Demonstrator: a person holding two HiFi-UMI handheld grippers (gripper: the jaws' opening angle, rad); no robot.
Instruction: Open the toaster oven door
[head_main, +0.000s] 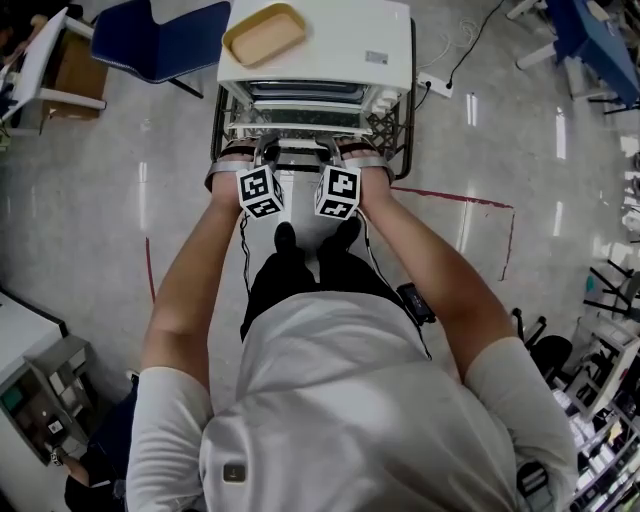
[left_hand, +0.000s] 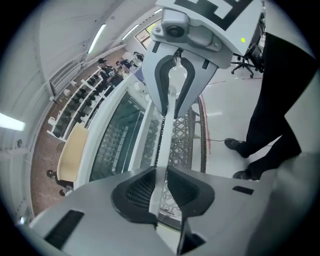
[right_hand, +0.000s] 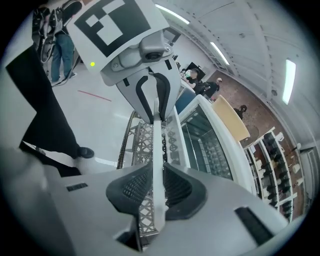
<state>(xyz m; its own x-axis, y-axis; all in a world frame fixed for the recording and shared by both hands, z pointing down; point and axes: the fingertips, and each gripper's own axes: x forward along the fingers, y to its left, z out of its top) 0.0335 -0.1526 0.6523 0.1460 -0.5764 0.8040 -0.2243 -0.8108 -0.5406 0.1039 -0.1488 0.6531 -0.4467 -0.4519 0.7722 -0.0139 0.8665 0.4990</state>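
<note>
Glossy grey floor surrounds the scene; left claw and right claw are each clamped on the white door handle of the toaster oven, which sits on a wire cart; a tan tray rests on top.

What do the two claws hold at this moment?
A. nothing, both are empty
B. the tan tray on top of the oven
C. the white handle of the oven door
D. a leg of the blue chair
C: in each gripper view the white handle runs between the pads, and the left claw and the right claw are both closed on it.
</note>
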